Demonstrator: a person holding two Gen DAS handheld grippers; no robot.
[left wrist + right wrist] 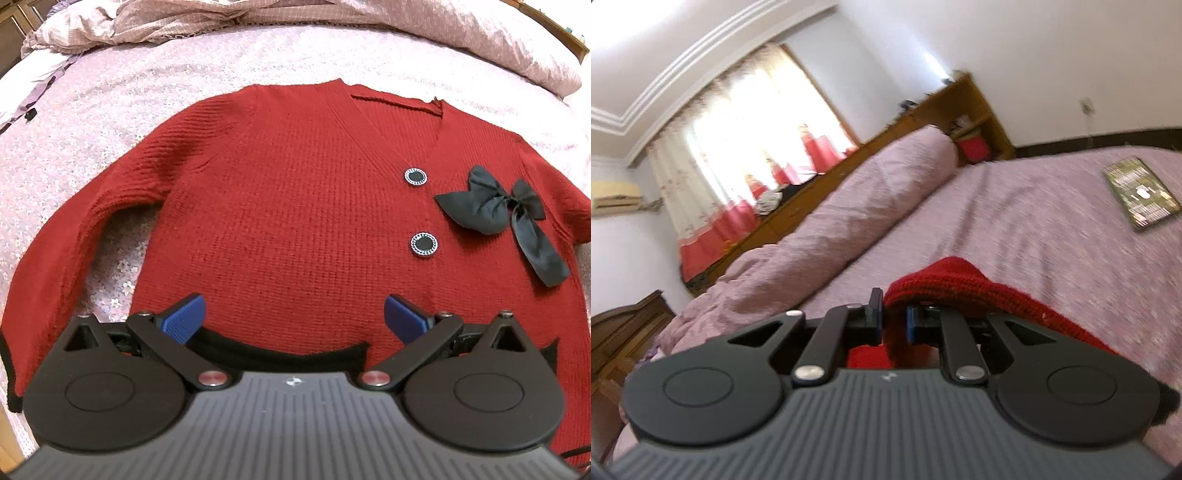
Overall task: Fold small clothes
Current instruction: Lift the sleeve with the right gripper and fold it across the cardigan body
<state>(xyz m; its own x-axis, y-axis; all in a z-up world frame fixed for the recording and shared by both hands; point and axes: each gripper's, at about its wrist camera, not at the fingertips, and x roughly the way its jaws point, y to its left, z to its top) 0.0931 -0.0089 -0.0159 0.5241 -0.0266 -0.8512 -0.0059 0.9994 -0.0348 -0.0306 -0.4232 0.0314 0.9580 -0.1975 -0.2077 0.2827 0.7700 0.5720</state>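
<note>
A small red knit cardigan (288, 192) lies flat, front up, on the pink bed sheet (147, 92). It has two round black buttons (415, 176) and a black bow (491, 210) on its right side, and a black hem. Its left sleeve (55, 251) lies bent down along the body. My left gripper (293, 317) is open, hovering just over the cardigan's hem with nothing between its blue pads (184, 321). My right gripper (895, 317) is shut on a fold of the red knit (945, 284) and holds it lifted off the bed.
A bunched pink duvet (258, 18) lies along the far side of the bed and also shows in the right wrist view (831, 221). A phone (1141, 192) lies on the sheet at the right. A wooden headboard shelf (960, 110) and a curtained window are beyond.
</note>
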